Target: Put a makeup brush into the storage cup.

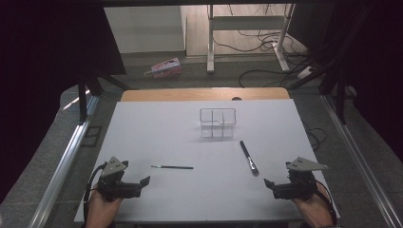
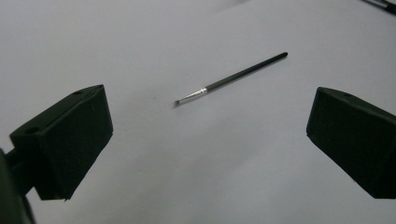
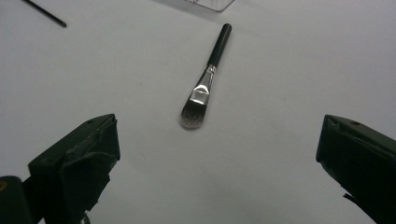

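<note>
While nothing is yet lifted, the work looks barely begun:
Left gripper point(image 1: 142, 183): jaws wide apart, empty — aimed at the thin brush point(image 1: 172, 167), which lies flat just ahead.
Right gripper point(image 1: 269, 183): jaws spread, empty; the broad brush point(image 1: 249, 158) lies near it.
Clear organizer point(image 1: 217, 122): farther back, compartments empty.
Left to do: likely grasping both brushes — then placing them inside.

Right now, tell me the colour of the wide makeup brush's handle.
Black, with a shiny silver ferrule; the makeup brush shows best in the right gripper view.
</note>
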Action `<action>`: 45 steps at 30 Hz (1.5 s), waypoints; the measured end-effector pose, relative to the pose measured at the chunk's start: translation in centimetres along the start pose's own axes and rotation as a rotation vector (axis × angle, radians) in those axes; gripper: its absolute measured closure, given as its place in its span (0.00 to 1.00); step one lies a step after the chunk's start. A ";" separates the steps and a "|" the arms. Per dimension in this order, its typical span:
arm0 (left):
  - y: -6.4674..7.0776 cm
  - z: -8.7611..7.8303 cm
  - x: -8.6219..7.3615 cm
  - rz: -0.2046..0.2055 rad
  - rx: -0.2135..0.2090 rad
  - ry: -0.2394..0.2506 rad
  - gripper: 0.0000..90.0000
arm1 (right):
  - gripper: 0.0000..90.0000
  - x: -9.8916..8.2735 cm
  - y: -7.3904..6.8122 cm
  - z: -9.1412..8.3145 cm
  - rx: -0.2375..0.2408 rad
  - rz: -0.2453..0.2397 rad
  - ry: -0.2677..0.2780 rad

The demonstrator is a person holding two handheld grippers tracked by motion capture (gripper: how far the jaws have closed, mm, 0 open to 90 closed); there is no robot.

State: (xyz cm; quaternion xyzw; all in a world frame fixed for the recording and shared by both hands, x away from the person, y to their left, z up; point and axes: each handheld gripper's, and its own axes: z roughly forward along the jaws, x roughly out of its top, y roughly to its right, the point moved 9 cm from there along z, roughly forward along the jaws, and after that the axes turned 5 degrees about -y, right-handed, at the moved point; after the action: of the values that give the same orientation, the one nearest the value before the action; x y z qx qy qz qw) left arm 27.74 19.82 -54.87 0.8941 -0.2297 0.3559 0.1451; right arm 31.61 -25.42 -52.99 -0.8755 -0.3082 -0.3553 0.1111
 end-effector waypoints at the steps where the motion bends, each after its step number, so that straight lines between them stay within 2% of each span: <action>1: 0.0 0.0 0.0 0.001 0.002 -0.005 0.01 | 0.00 -0.2 0.0 0.1 0.003 -0.008 -0.007; 9: -0.1 0.2 -0.2 0.015 0.013 -0.023 0.01 | 0.00 -0.5 0.2 0.1 0.022 -0.020 -0.011; 14: -0.2 0.2 -0.3 0.019 0.023 -0.022 0.01 | 0.00 -0.6 0.7 0.3 0.020 0.004 -0.015; 17: -0.3 0.2 -0.3 0.010 0.020 -0.016 0.01 | 0.00 -0.7 0.7 0.6 0.002 0.003 -0.041; 25: -0.4 0.2 -0.3 -0.001 0.010 -0.017 0.01 | 0.00 -1.0 0.3 0.9 -0.003 0.005 -0.082; 33: -0.2 0.3 -0.3 0.001 0.008 -0.027 0.01 | 0.00 -0.9 0.5 0.8 -0.005 0.007 -0.072; 45: -0.2 0.3 -0.3 -0.008 0.009 -0.033 0.01 | 0.00 -0.7 0.5 1.2 0.007 0.011 -0.111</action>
State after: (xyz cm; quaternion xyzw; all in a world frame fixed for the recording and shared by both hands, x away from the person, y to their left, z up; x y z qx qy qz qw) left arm 27.79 19.99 -55.32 0.9014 -0.2269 0.3418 0.1386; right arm 32.16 -25.64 -54.31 -0.8951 -0.3105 -0.3044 0.0989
